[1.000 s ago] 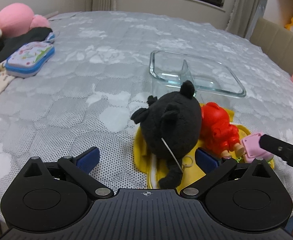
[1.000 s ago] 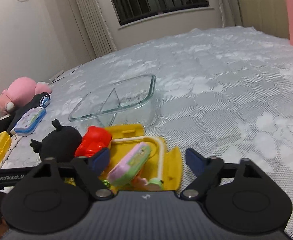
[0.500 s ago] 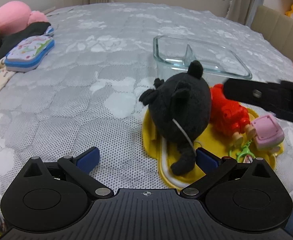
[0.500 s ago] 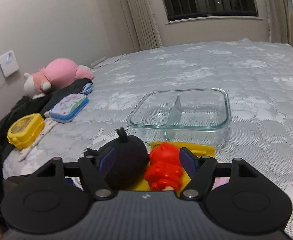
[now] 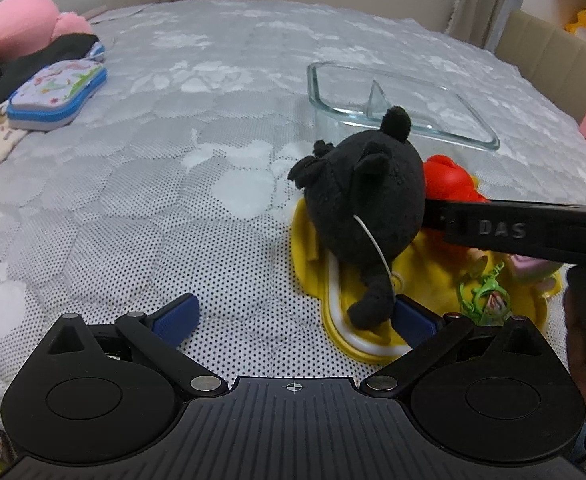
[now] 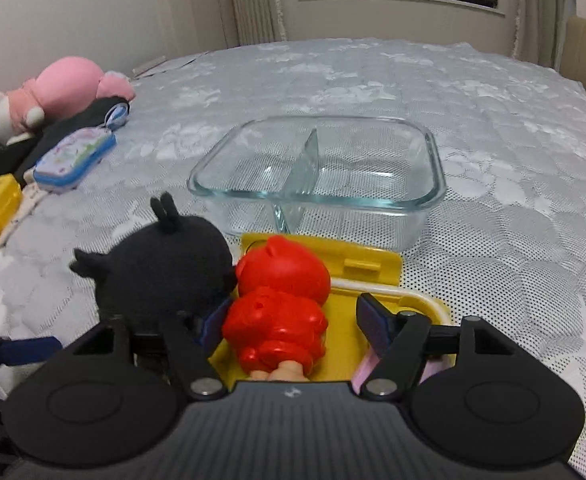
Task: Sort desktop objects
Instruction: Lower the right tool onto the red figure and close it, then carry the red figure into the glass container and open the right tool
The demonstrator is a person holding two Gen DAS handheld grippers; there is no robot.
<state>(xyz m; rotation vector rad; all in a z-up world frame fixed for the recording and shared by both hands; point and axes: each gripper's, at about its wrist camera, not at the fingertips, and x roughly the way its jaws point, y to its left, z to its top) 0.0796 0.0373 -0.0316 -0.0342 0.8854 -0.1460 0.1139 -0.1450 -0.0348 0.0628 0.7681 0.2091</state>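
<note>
Your right gripper point(image 6: 289, 322) closing around one red figure point(image 6: 281, 304), untouched, long axis along your fingers, head forward, one glass dish point(image 6: 317, 176) beyond, left gripper point(image 5: 293, 318) spread, empty.

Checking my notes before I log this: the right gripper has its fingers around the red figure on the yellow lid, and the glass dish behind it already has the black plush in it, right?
One thing is wrong: the glass dish is empty. The right wrist view shows the black plush on the bed beside the red figure, in front of the dish. The right gripper, jaws closing, does straddle the figure on the yellow lid.
</note>
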